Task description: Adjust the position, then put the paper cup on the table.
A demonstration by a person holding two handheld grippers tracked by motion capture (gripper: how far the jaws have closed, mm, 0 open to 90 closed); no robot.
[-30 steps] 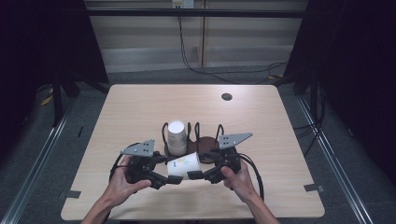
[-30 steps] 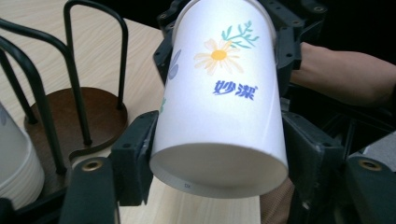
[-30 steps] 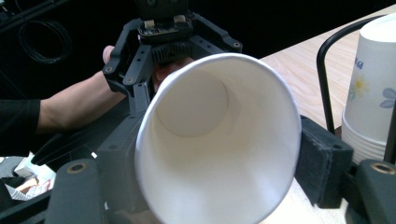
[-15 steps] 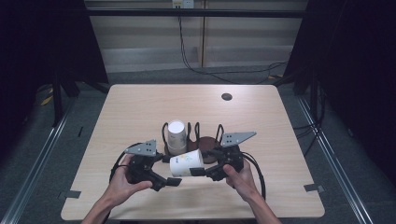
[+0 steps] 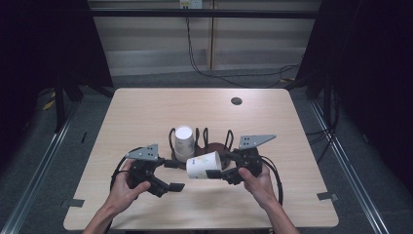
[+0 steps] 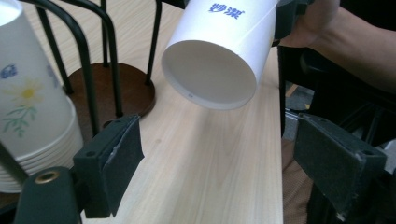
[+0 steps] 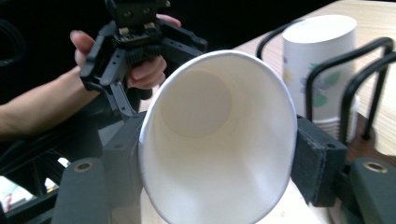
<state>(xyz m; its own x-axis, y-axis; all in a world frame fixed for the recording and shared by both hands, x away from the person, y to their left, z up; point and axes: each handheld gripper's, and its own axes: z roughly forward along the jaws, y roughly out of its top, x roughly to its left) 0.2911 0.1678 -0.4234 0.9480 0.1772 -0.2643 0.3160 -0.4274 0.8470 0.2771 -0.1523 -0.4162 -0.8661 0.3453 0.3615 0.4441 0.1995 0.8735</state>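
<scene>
Left of the wire rack (image 5: 204,144), left gripper (image 5: 168,185) is hovering wide open, gripping nothing. Stacked cups (image 5: 184,141) are sitting in the rack. Right gripper (image 5: 219,173) is clamping a sideways paper cup (image 5: 203,165) just in front.

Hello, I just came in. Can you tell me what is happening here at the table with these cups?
A person sits at a wooden table with a gripper in each hand. The right gripper is shut on a white paper cup, held on its side above the table, its closed bottom facing the left gripper. The left gripper is open and holds nothing. Behind them, a stack of upside-down cups stands in a black wire holder on a round brown base.
</scene>
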